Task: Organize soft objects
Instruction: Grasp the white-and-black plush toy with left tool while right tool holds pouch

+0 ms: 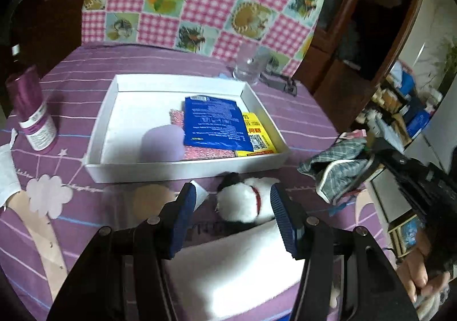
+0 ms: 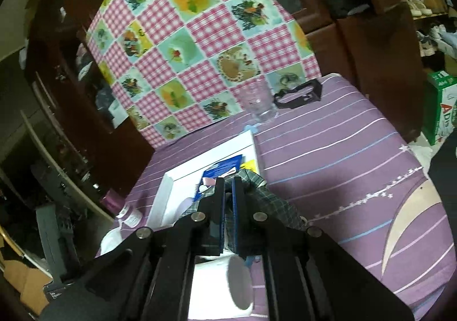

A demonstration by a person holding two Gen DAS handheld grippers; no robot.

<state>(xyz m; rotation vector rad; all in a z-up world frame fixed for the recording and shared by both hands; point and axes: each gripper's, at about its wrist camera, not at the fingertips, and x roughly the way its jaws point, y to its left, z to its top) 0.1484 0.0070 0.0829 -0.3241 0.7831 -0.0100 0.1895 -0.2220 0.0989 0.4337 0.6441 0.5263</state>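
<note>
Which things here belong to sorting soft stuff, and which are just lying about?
Job: white box, plush toy, plaid cloth in the right gripper, purple sponge.
Lying about: glass, purple bottle, black clip.

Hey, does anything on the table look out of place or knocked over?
Yes: the purple bottle lies tipped on its side left of the white box, and the panda plush sits outside it on the cloth.

White box's (image 1: 182,169) left half lies free; packets (image 1: 214,124) crowd right.
</note>
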